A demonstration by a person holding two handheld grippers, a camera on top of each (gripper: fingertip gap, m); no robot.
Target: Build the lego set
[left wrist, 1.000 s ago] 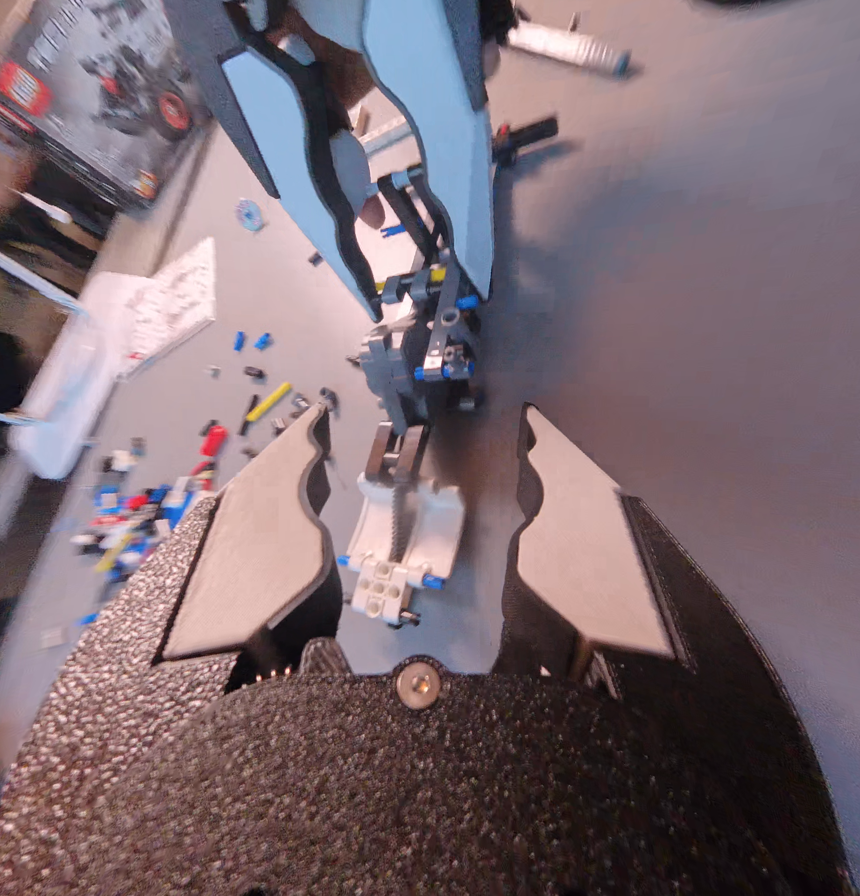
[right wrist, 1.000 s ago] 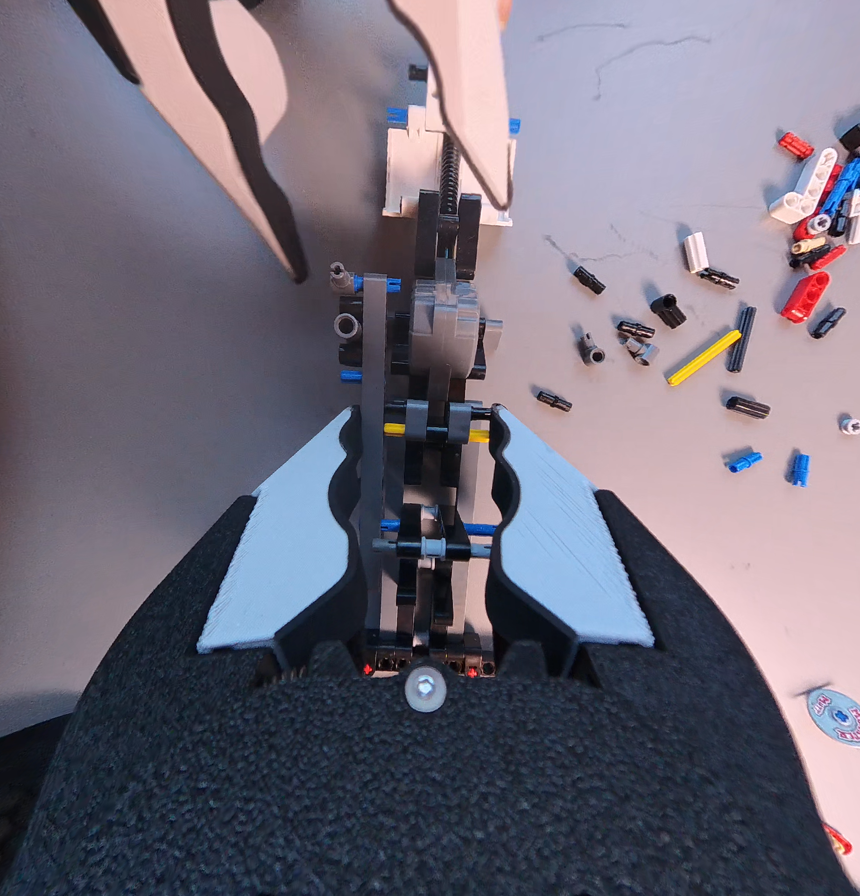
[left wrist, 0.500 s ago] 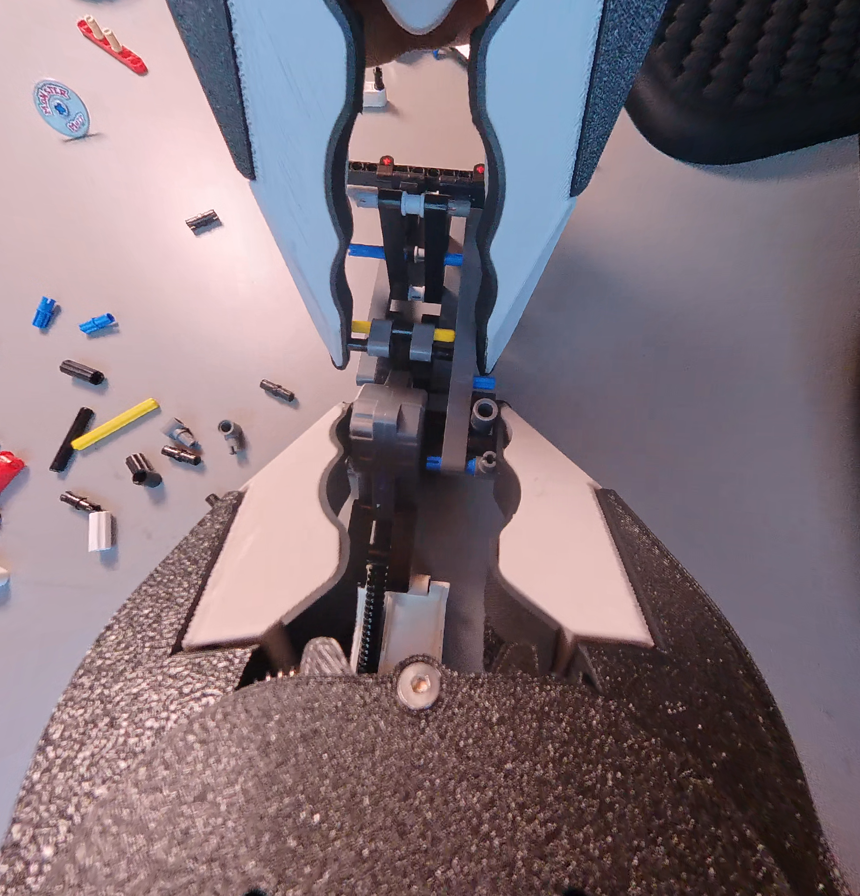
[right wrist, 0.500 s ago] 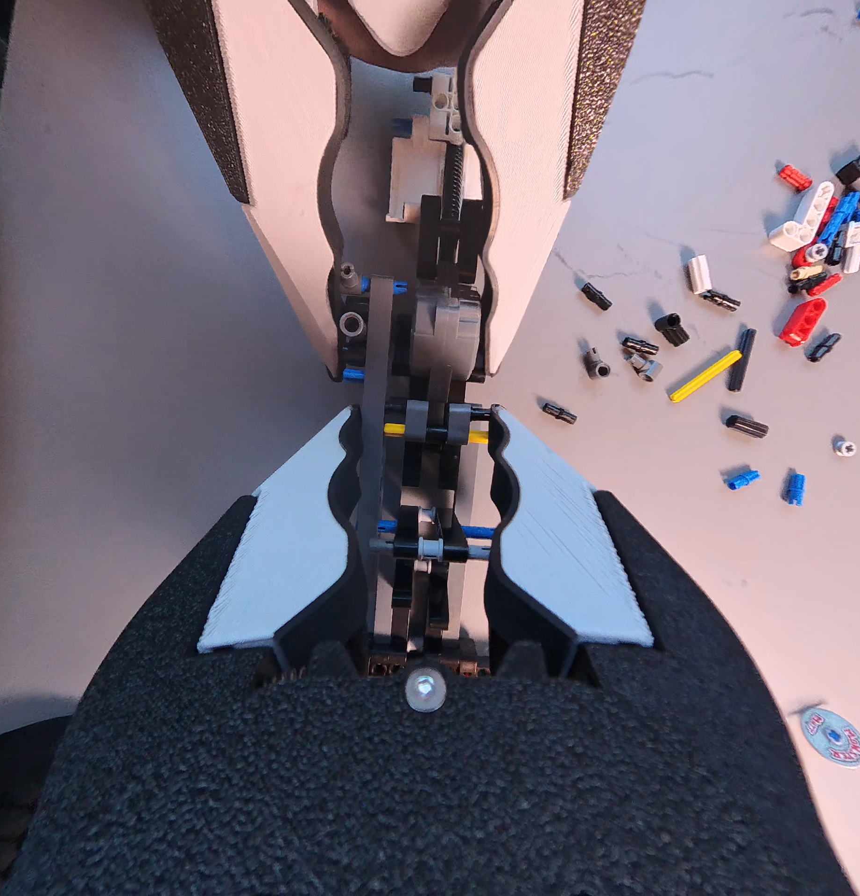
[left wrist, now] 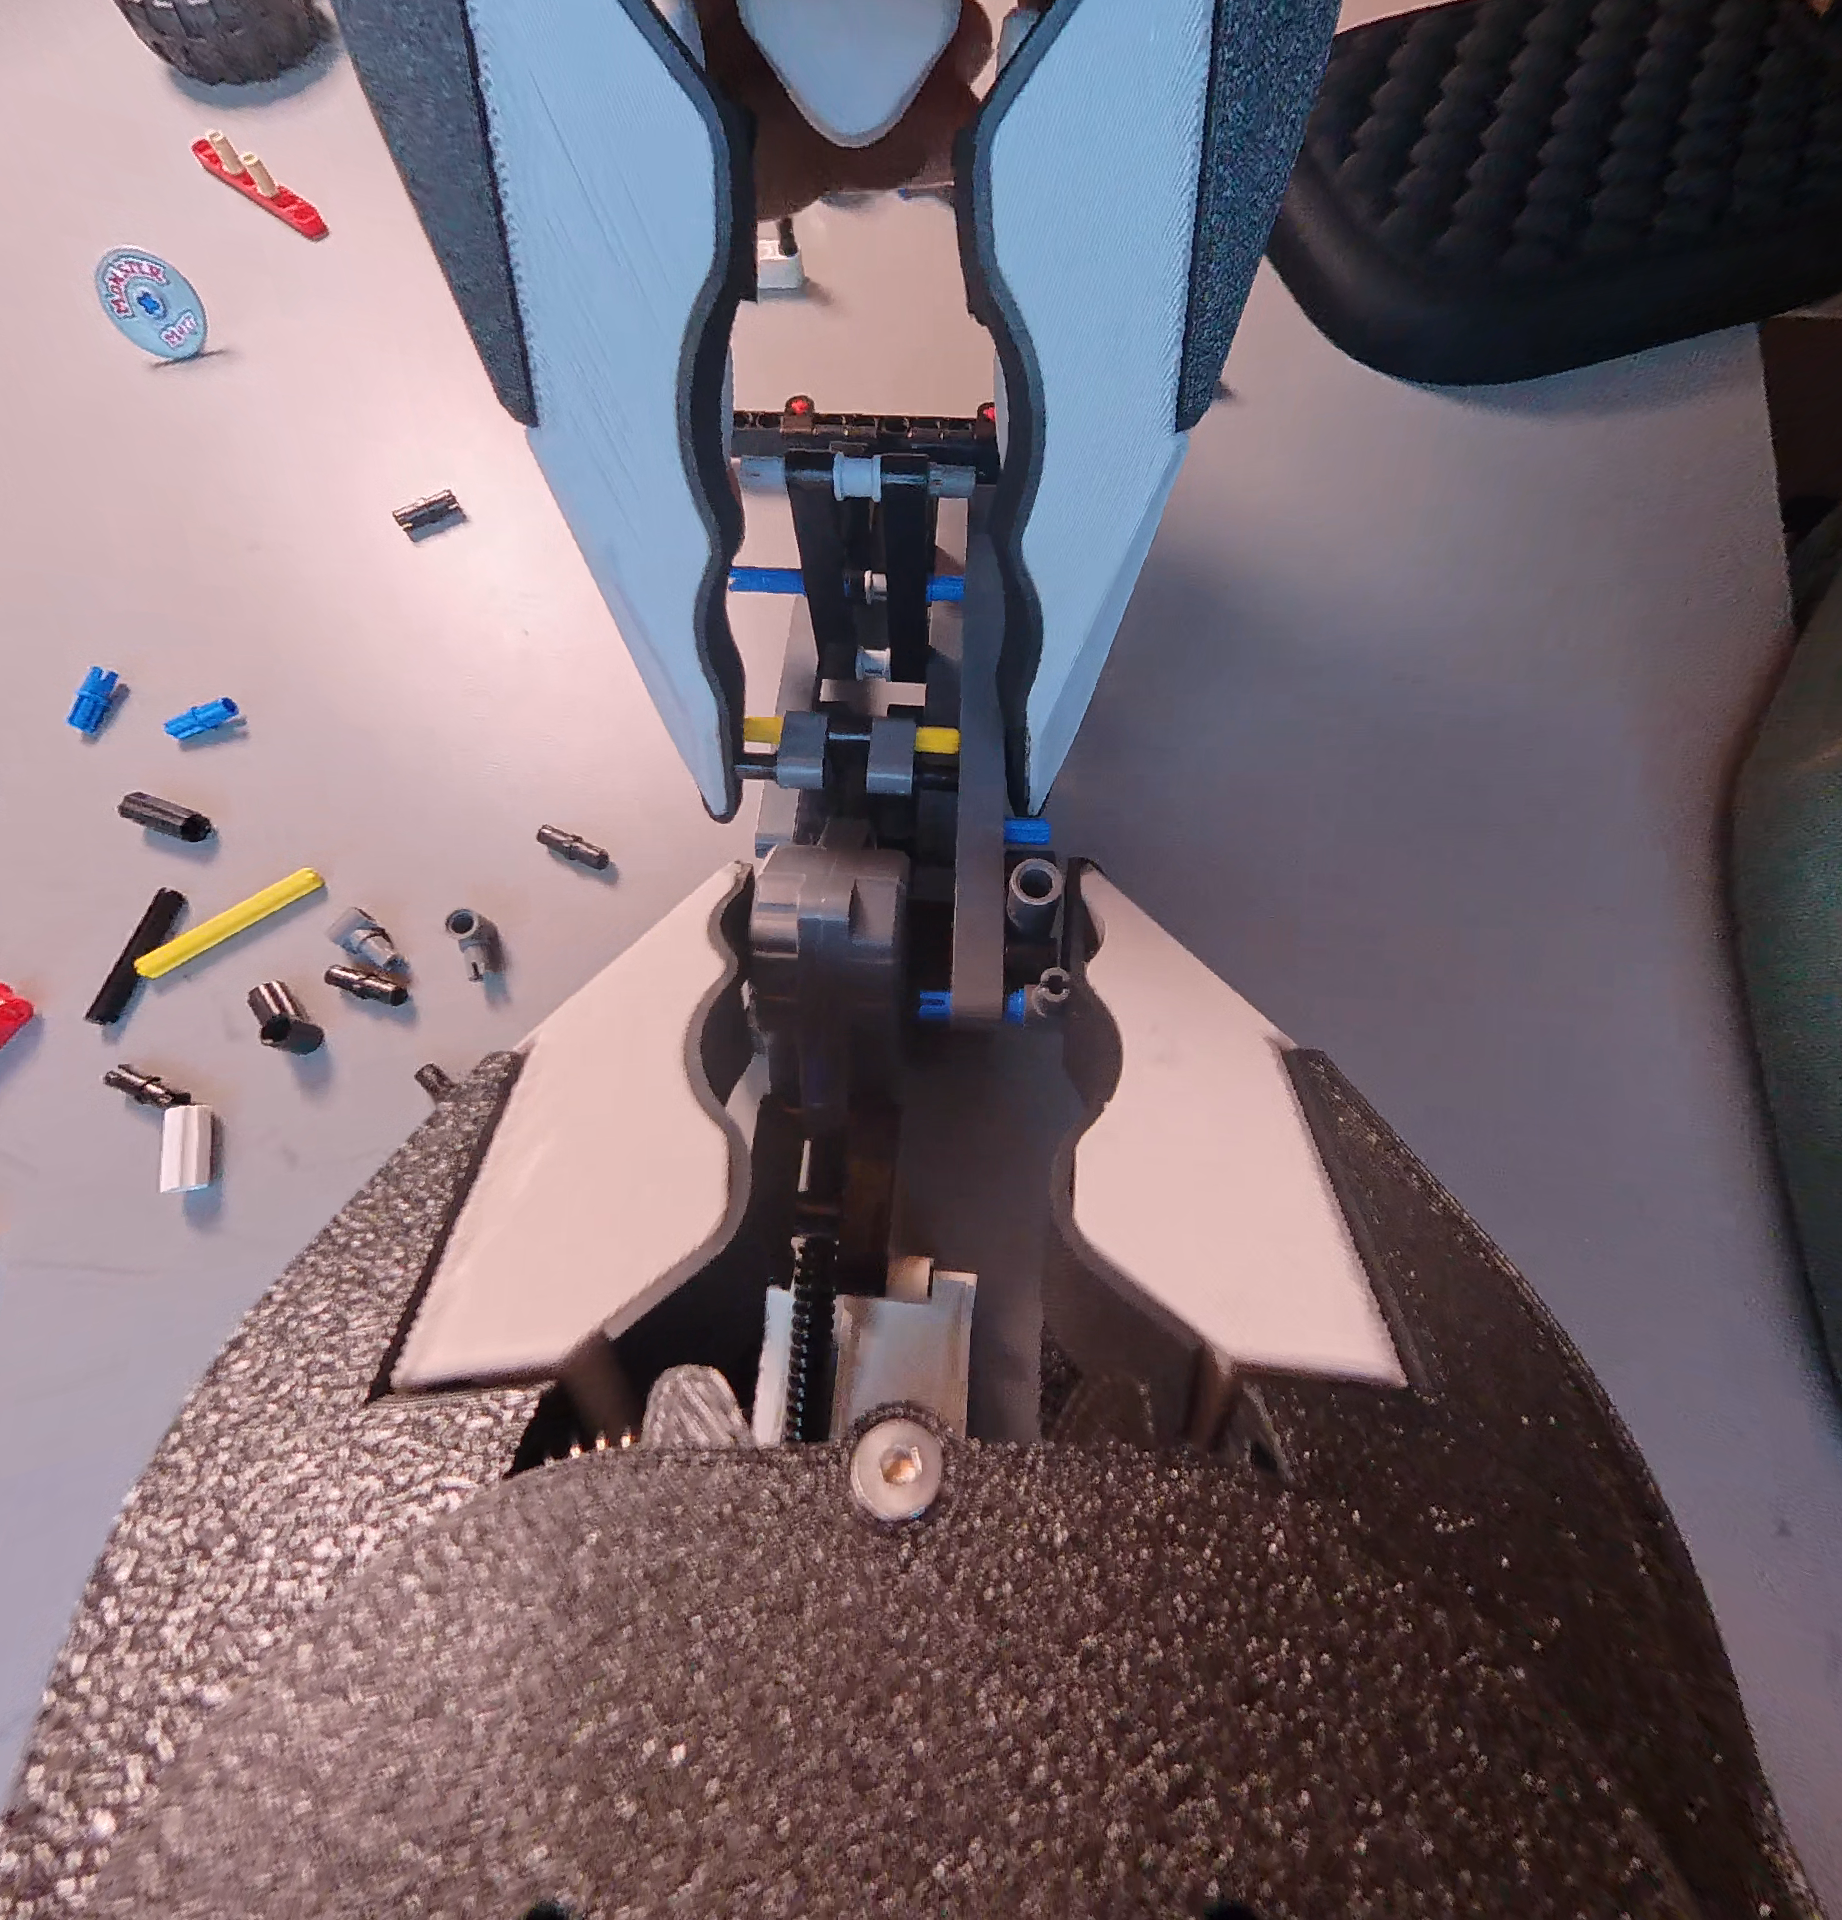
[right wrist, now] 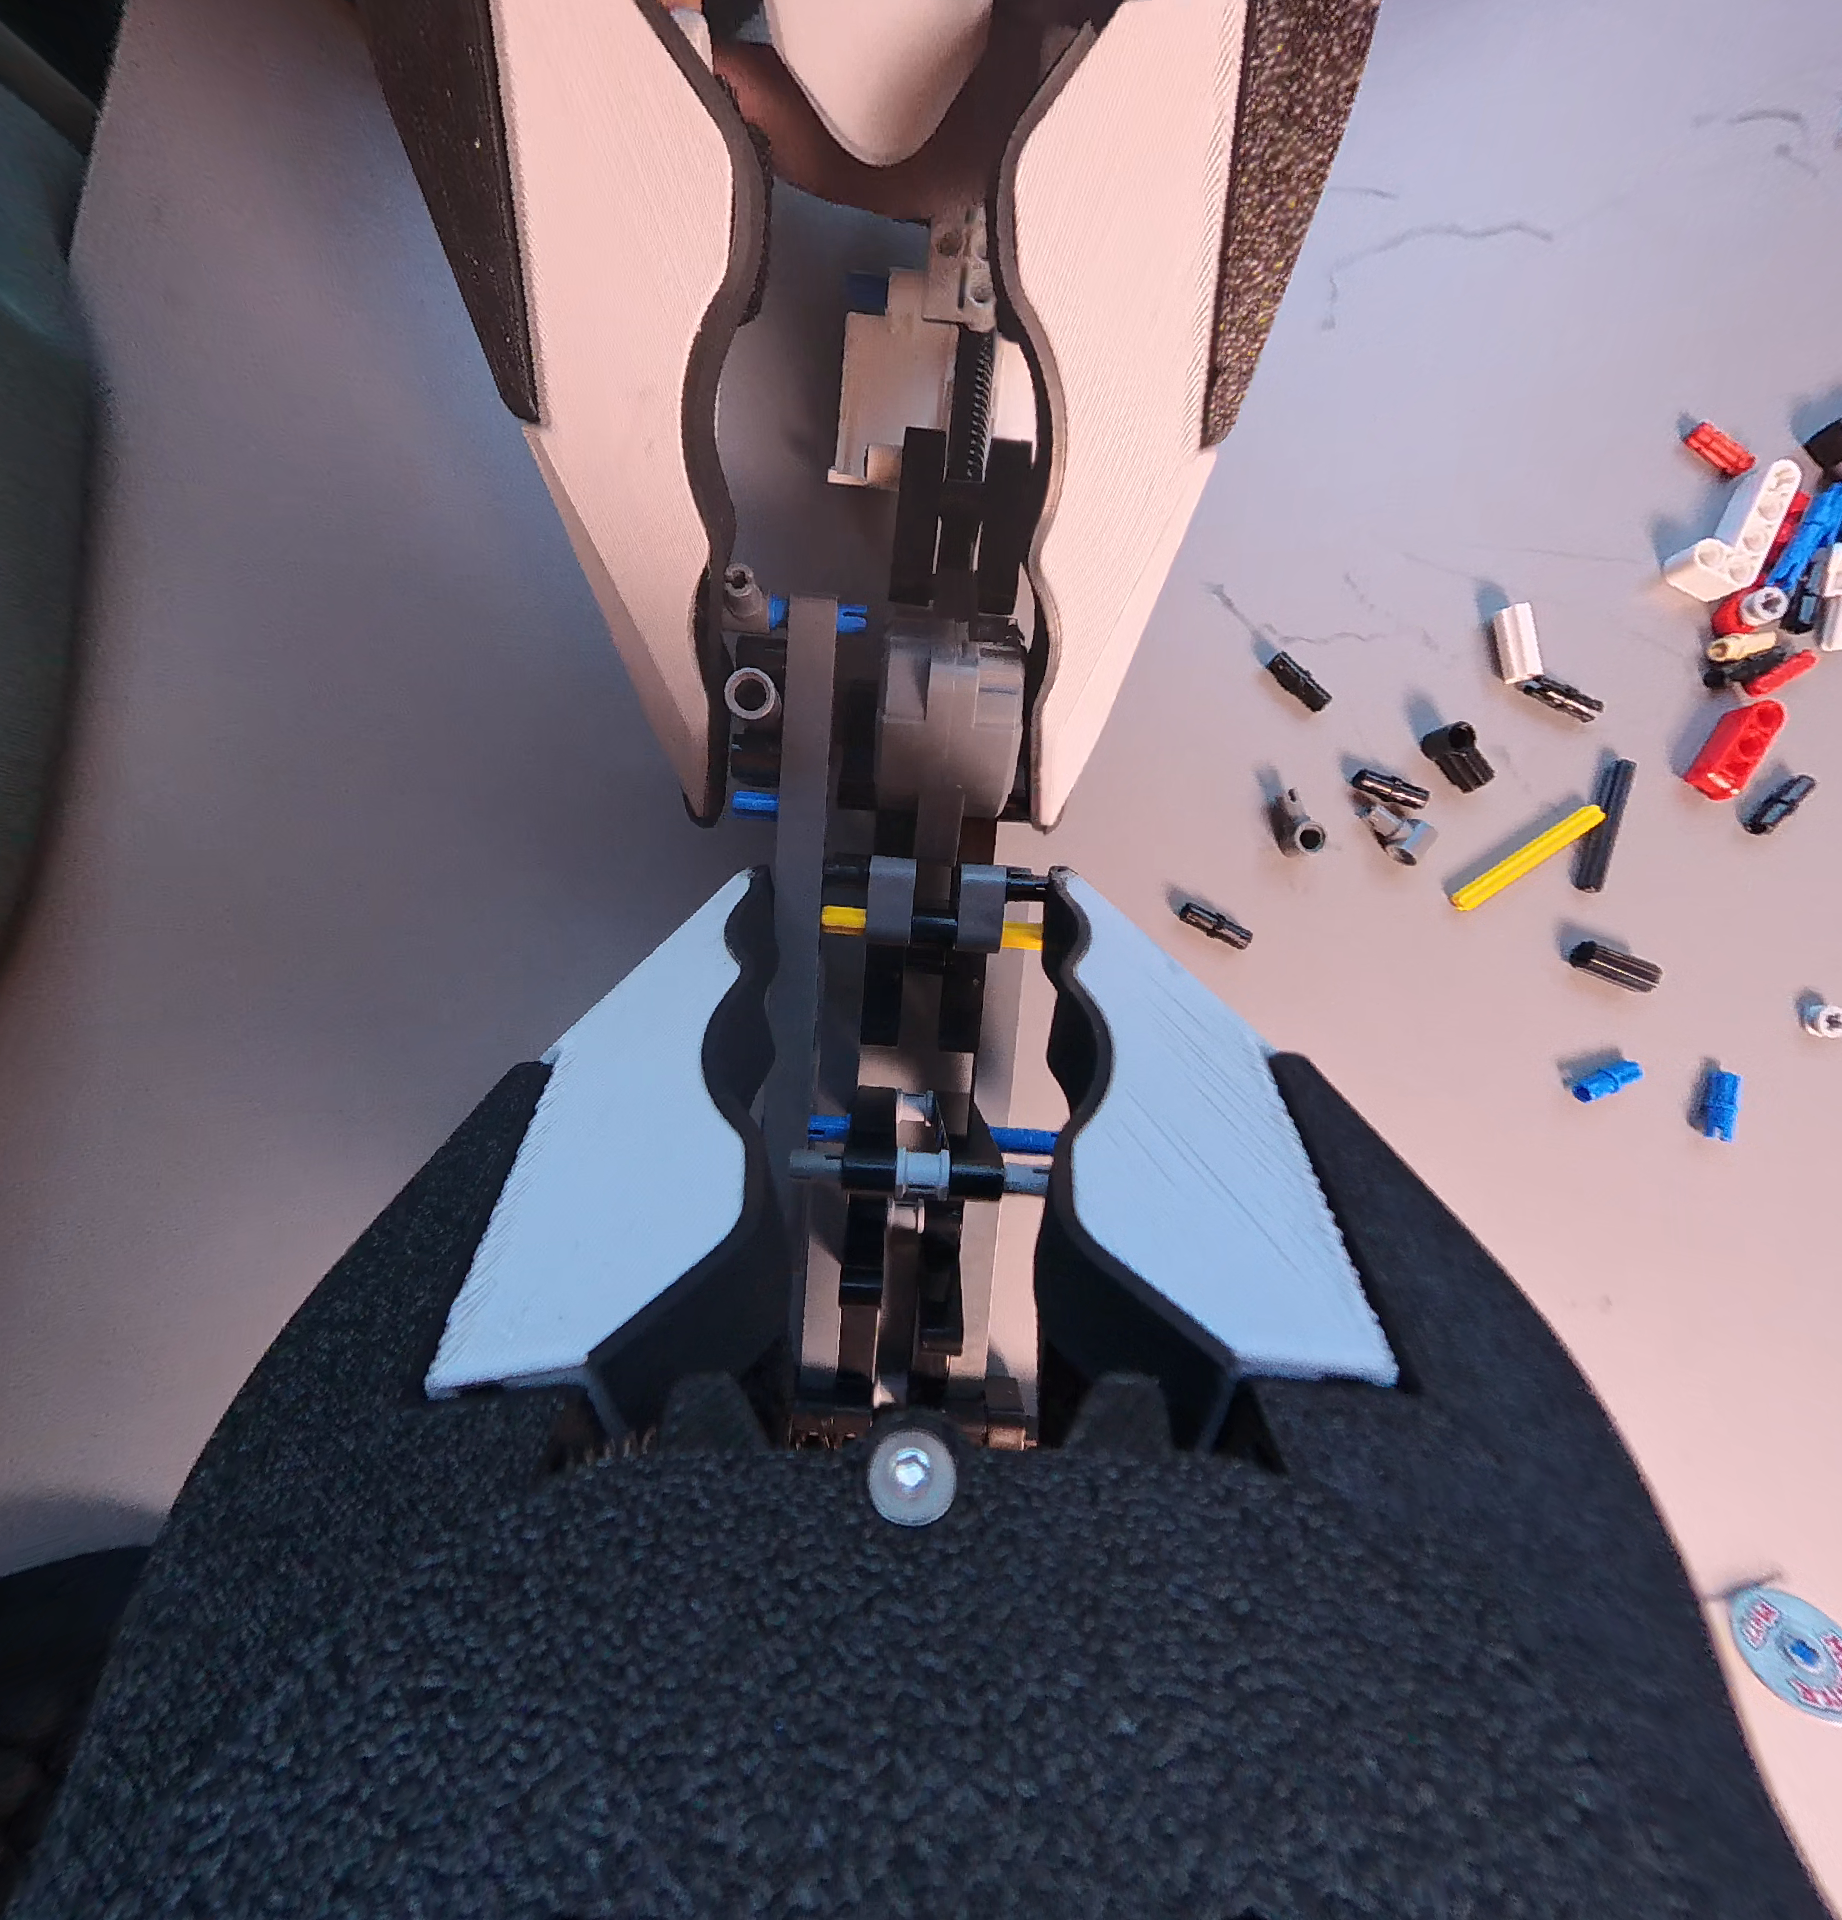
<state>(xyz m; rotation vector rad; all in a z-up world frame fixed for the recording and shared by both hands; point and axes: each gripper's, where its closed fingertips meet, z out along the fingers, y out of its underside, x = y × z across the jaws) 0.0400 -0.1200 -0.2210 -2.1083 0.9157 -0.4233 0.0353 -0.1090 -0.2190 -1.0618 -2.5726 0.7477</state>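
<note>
2 claws (left wrist: 912,883) (right wrist: 906,883) grip lego assembly (left wrist: 875,748).

looks like an office desk: plain grey tabletop (left wrist: 1416,727), black mesh chair (left wrist: 1582,156), loose lego bits (right wrist: 1519,852) scattered around

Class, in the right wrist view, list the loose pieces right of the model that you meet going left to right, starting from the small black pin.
black pin → yellow axle → red piece → blue round sticker
</note>
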